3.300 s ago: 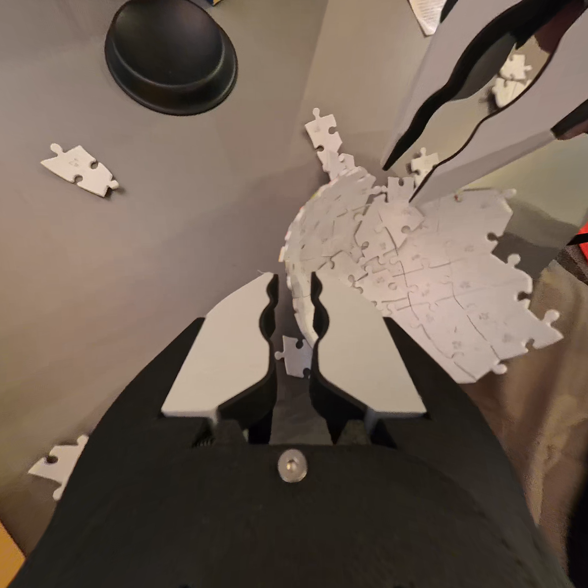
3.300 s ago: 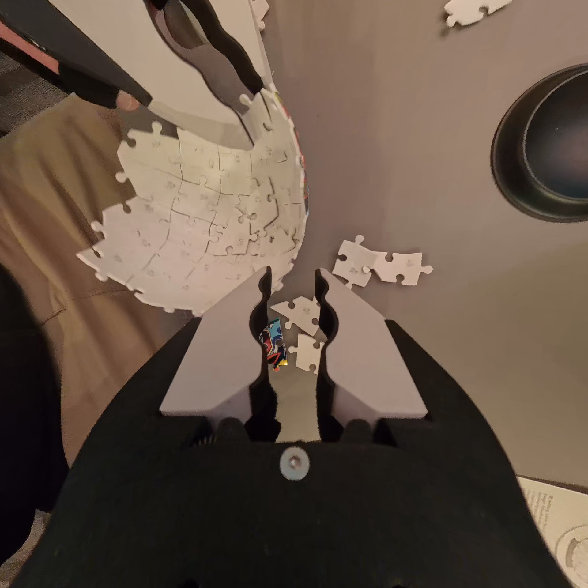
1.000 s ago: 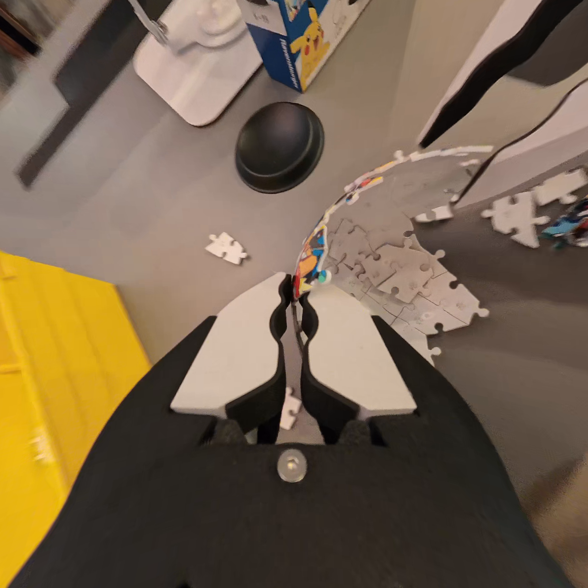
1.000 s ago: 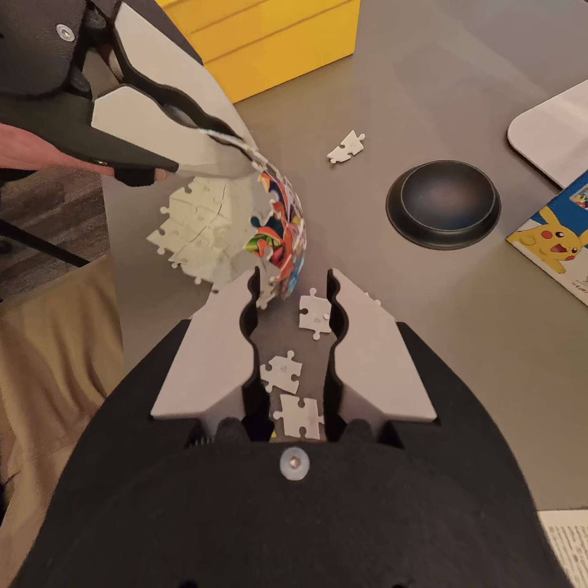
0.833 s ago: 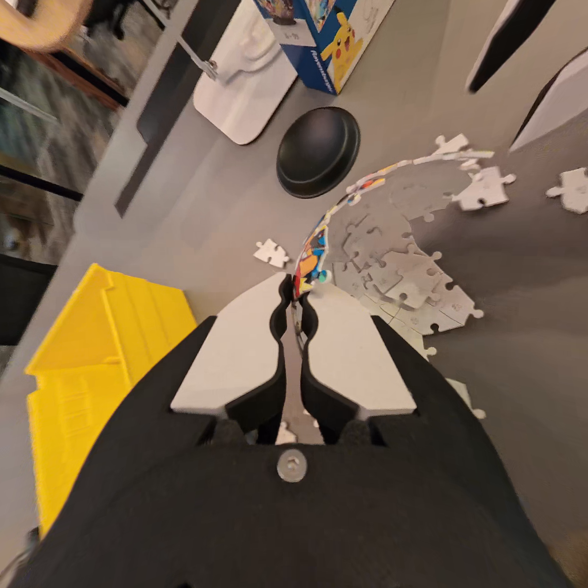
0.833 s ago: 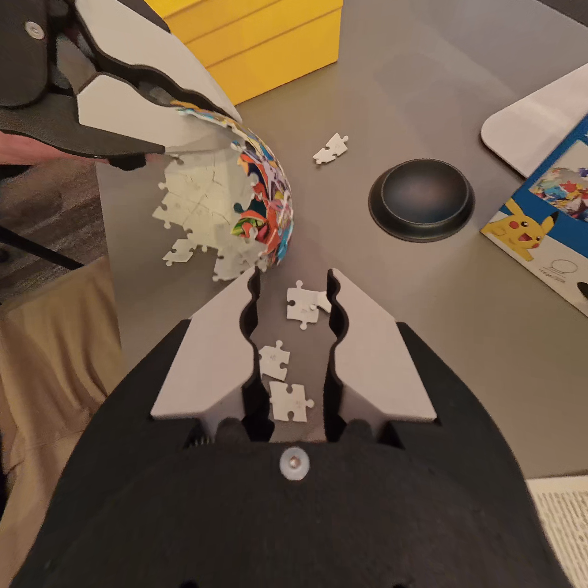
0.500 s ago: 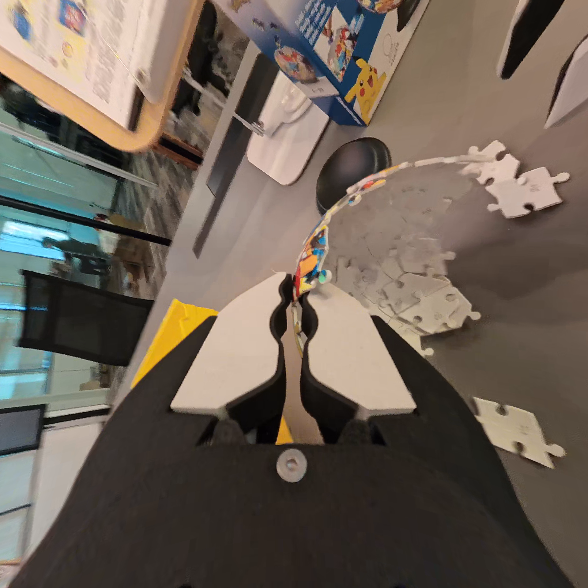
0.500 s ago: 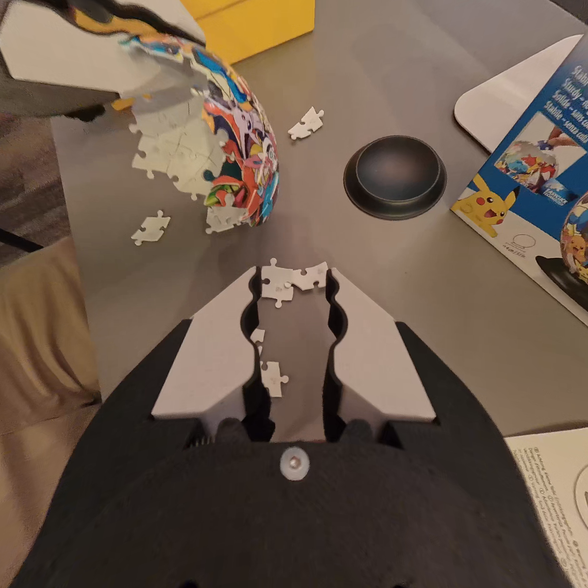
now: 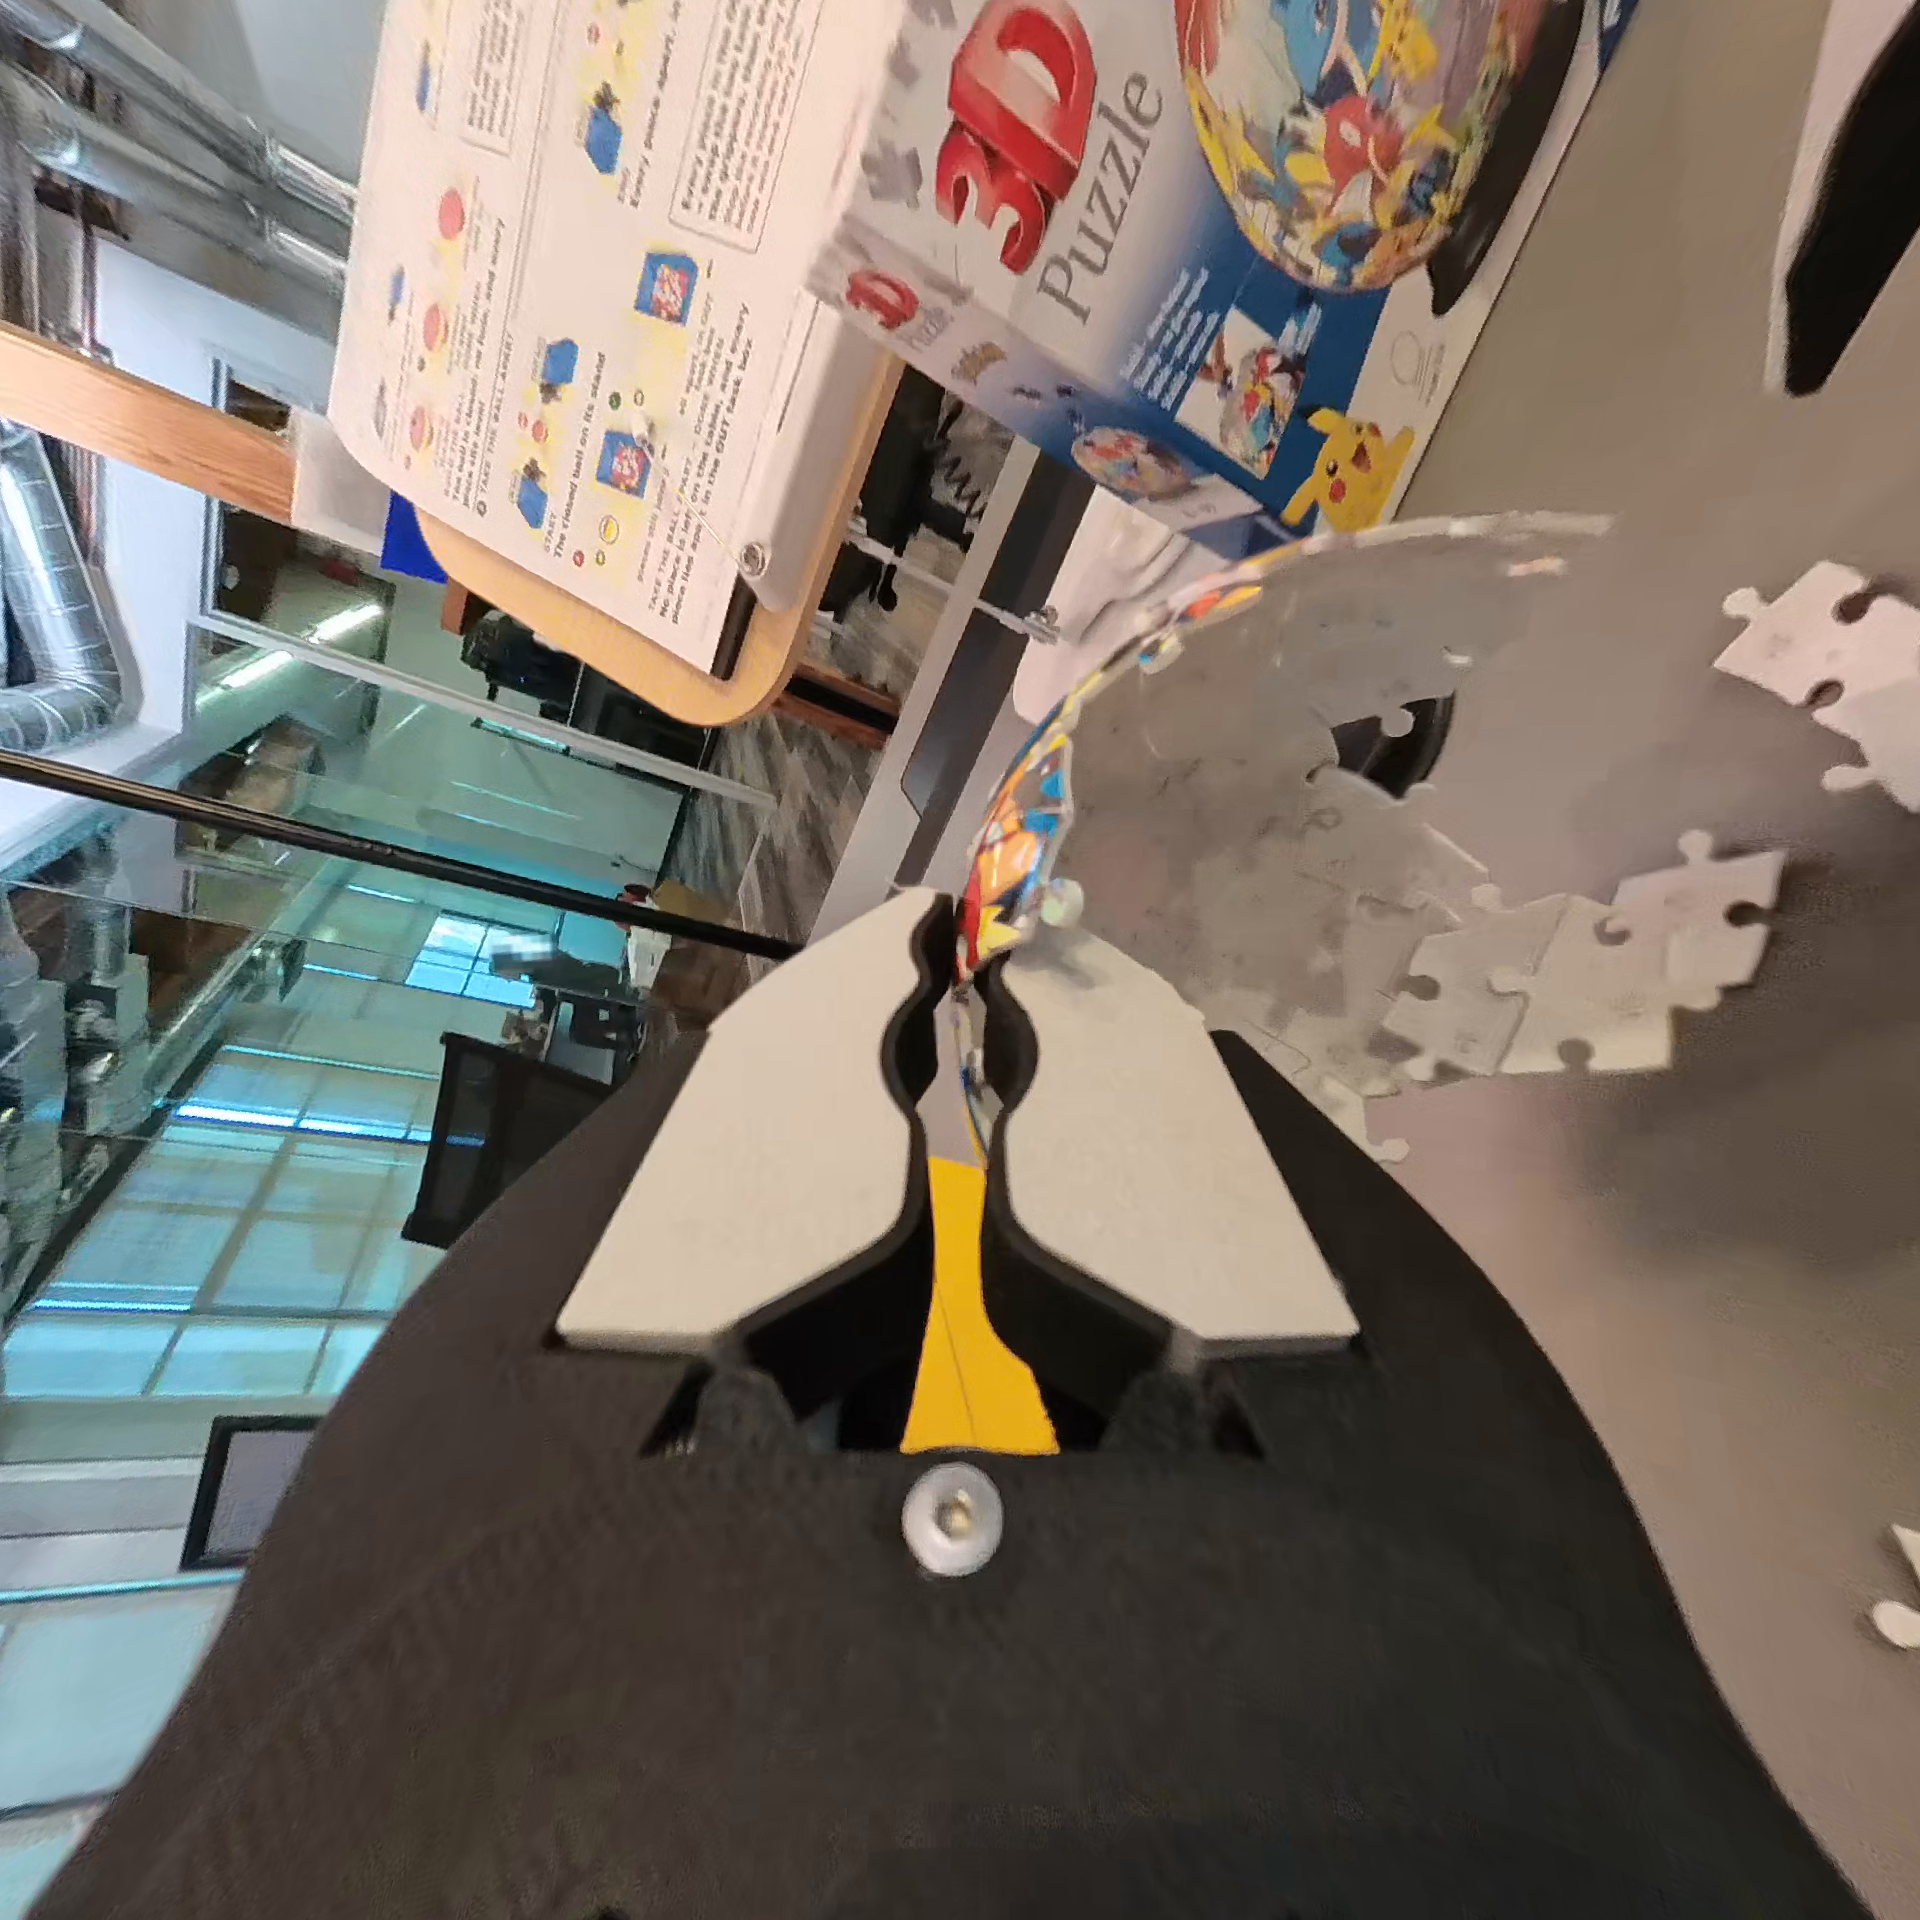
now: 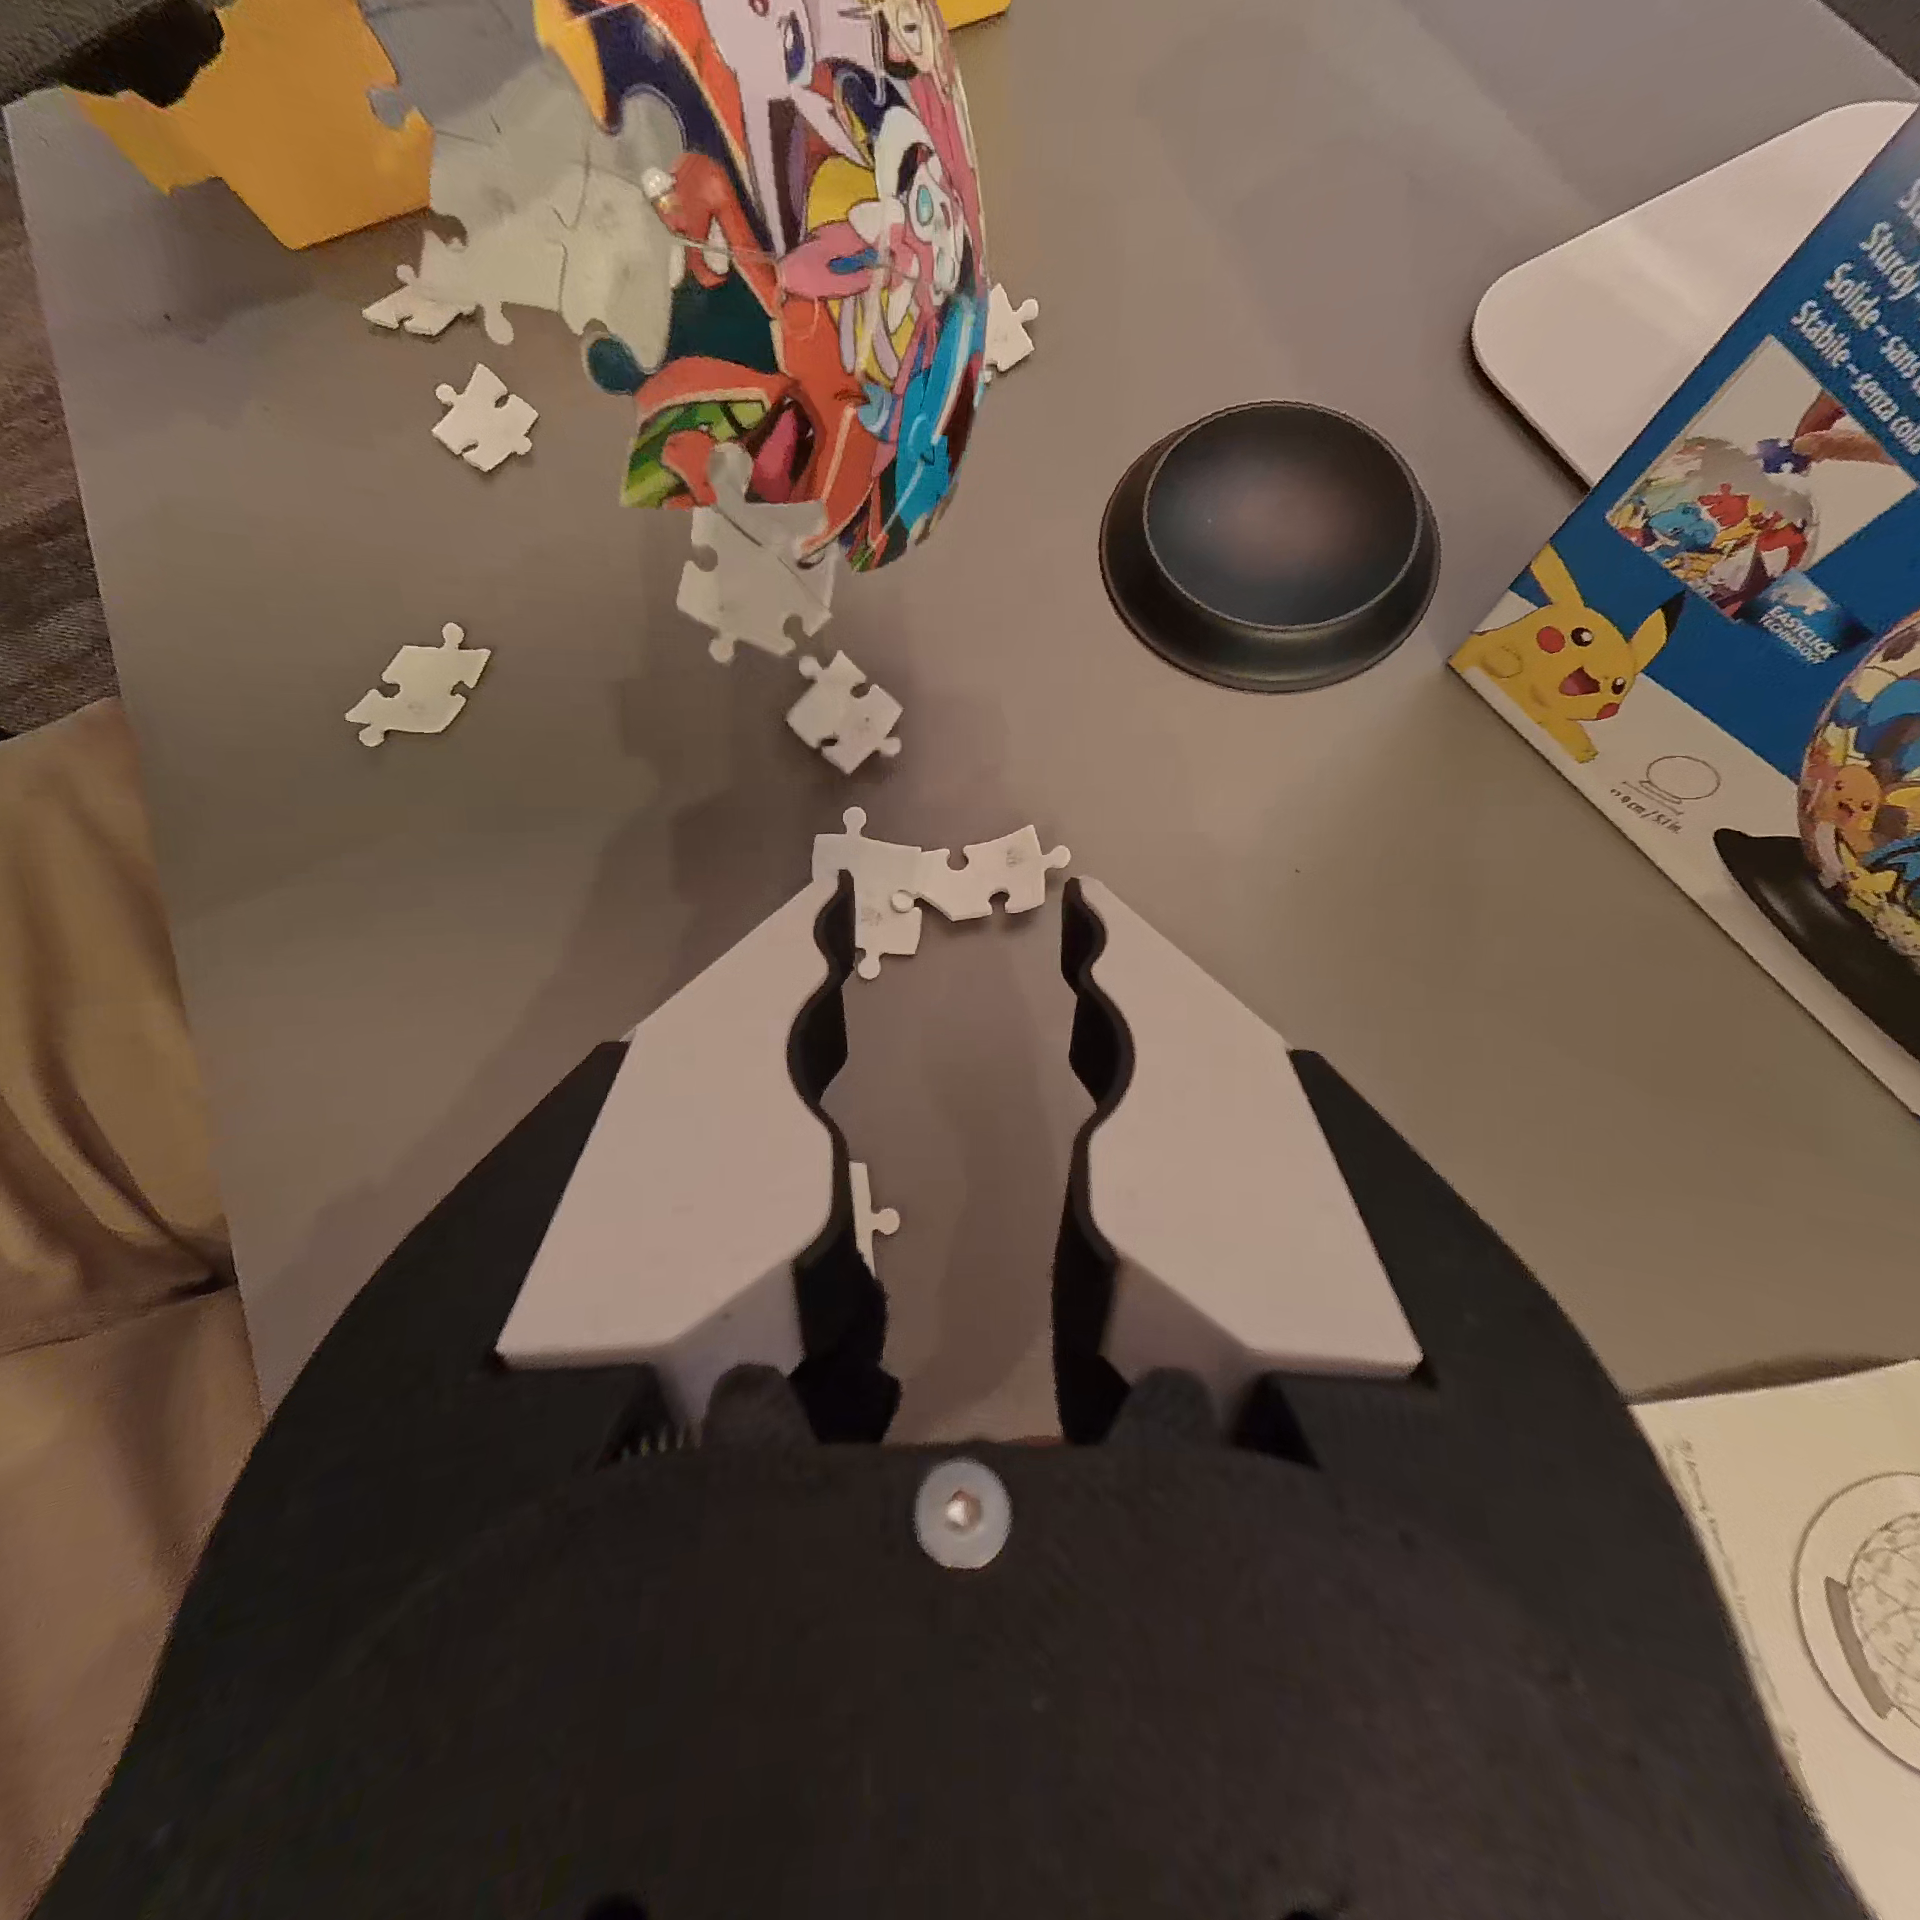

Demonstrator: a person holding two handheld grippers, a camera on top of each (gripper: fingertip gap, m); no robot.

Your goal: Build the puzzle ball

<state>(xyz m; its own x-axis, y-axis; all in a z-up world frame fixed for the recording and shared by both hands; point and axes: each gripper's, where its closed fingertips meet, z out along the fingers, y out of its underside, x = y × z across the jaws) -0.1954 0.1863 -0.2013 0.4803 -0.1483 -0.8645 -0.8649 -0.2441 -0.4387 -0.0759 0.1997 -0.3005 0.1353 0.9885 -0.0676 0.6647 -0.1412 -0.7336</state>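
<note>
The left gripper (image 9: 971,935) is clamped on the rim of the half-built puzzle ball (image 9: 1278,769), a curved shell with a printed outside and a grey-white inside, which it holds up in the air above the grey table (image 10: 1351,935). In the right wrist view the shell (image 10: 831,312) hangs left of the black round stand (image 10: 1270,545), with loose white pieces (image 10: 844,712) lying on the table beneath and in front of it. The right gripper (image 10: 958,899) has its fingers apart and empty, its tips just over a joined pair of pieces (image 10: 940,873) on the near side of the stand, while the puzzle box (image 10: 1745,582) lies to the stand's right.
</note>
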